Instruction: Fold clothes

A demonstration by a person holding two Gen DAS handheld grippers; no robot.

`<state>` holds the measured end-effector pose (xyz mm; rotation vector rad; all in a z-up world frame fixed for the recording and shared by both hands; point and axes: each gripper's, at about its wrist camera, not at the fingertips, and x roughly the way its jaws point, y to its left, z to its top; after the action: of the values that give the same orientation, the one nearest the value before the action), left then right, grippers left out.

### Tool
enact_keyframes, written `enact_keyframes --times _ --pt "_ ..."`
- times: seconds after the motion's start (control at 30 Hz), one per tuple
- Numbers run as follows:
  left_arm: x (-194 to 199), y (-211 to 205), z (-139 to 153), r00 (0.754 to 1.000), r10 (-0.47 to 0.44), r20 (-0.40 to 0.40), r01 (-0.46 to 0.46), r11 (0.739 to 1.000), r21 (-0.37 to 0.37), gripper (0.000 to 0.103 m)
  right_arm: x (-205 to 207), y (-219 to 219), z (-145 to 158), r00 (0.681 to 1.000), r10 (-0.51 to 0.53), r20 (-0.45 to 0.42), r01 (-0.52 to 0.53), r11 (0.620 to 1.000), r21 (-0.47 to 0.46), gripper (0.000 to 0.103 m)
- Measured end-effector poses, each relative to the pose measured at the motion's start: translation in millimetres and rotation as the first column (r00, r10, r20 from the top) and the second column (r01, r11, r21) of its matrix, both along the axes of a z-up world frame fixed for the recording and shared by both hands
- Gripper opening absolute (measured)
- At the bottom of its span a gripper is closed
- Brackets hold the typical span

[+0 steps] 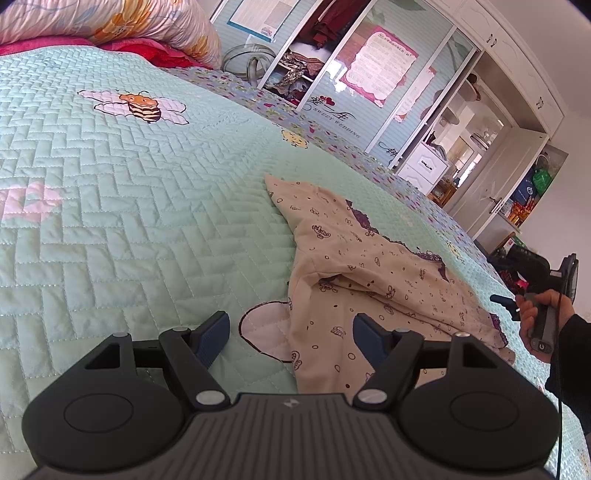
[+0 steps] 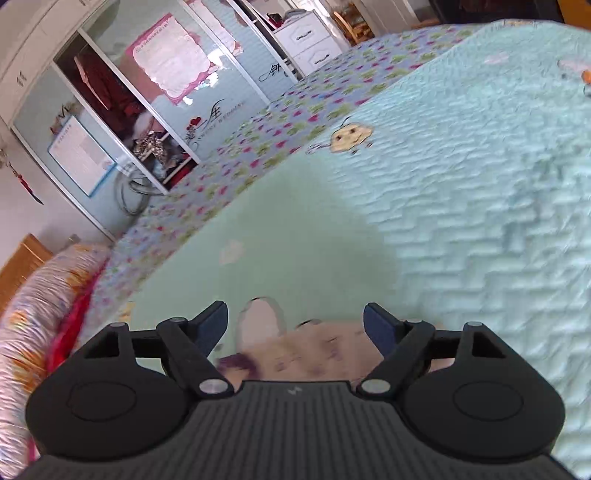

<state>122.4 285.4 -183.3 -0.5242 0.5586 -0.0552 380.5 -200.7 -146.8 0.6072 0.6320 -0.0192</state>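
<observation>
A mint quilted bed [image 1: 129,221] fills both views, with a sliding-door wardrobe [image 1: 369,85] at one o'clock. A cream printed garment [image 1: 369,266] lies crumpled on the bed toward four o'clock in the left wrist view. The left gripper [image 1: 291,332] hangs over its near edge, jaws wide apart, gripping nothing. The right gripper [image 2: 295,326] has jaws spread too, with blurred cloth below.

garment [image 1: 369,266] on bed quilt [image 1: 147,206] | pillow [image 1: 122,26] behind | wardrobe [image 1: 369,66] beyond bed

cream printed garment [image 1: 373,266] with purple trim, crumpled on the quilt [image 1: 147,206]
</observation>
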Motion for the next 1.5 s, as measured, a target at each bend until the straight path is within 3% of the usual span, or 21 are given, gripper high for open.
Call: enact_keyframes --times 0.1,0.2,0.27,0.4,0.5,0.57,0.67,0.93,1.0,1.07,1.17,1.27,1.3,1.4,1.5 --pt "1 -1 -1 1.0 -0.002 0.002 0.002 1.0 0.007 0.078 4 -17 -3 1.0 -0.005 -0.019 0.002 0.989 -0.15 0.082" --pt "1 -2 0 1.0 -0.005 0.005 0.005 1.0 0.016 0.079 11 -36 -14 0.994 0.072 -0.079 -0.083 0.984 -0.16 0.079" --pt "1 -3 -1 1.0 -0.006 0.006 0.006 1.0 0.018 0.08 16 -49 -21 0.985 0.123 -0.12 -0.141 0.977 -0.162 0.059" --pt "1 -3 -1 1.0 -0.008 0.009 0.008 1.0 0.022 0.081 11 -44 -31 0.969 0.212 -0.127 -0.233 0.954 -0.189 0.055" --pt "1 -4 -1 1.0 -0.01 0.01 0.009 1.0 0.025 0.082 5 -36 -31 0.957 0.259 -0.131 -0.284 0.932 -0.226 0.041" --pt "1 -4 -1 1.0 -0.01 0.011 0.01 1.0 0.026 0.082 0 -31 -30 0.943 0.304 -0.138 -0.329 0.915 -0.234 0.022" --pt "1 -5 -1 1.0 -0.011 0.012 0.011 1.0 0.027 0.082 -5 -26 -29 0.94 0.309 -0.141 -0.336 0.909 -0.246 0.005" --pt "1 -2 -2 1.0 -0.011 0.014 0.011 1.0 0.013 0.082 -11 -42 -30 0.981 0.161 -0.112 -0.186 0.945 -0.268 0.005" --pt "1 -2 -2 1.0 -0.011 0.015 0.011 1.0 0.01 0.082 -15 -35 -23 0.989 0.117 -0.092 -0.138 0.955 -0.263 0.012" --pt "1 -3 -1 1.0 -0.011 0.014 0.011 1.0 0.011 0.082 -23 -20 -11 0.994 0.086 -0.071 -0.103 0.952 -0.289 0.032" --pt "0 -3 -1 1.0 -0.009 0.016 0.009 1.0 0.013 0.082 -57 30 19 0.985 0.167 0.034 -0.15 0.942 -0.299 0.034" --pt "-5 -5 8 1.0 0.014 0.025 -0.015 0.999 0.051 0.082 -96 84 32 0.958 0.28 0.063 -0.275 0.959 -0.071 0.045" --pt "-9 -4 13 0.999 0.023 0.045 -0.026 0.997 0.073 0.082 -109 106 29 0.938 0.34 0.073 -0.343 0.939 0.026 0.045" --pt "-24 0 28 0.992 0.057 0.11 -0.072 0.988 0.137 0.082 -139 169 14 0.875 0.477 0.084 -0.48 0.829 0.289 0.045" --pt "-33 17 36 0.984 0.118 0.131 -0.136 0.981 0.137 0.082 -152 221 -17 0.859 0.511 0.033 -0.476 0.773 0.419 0.045"
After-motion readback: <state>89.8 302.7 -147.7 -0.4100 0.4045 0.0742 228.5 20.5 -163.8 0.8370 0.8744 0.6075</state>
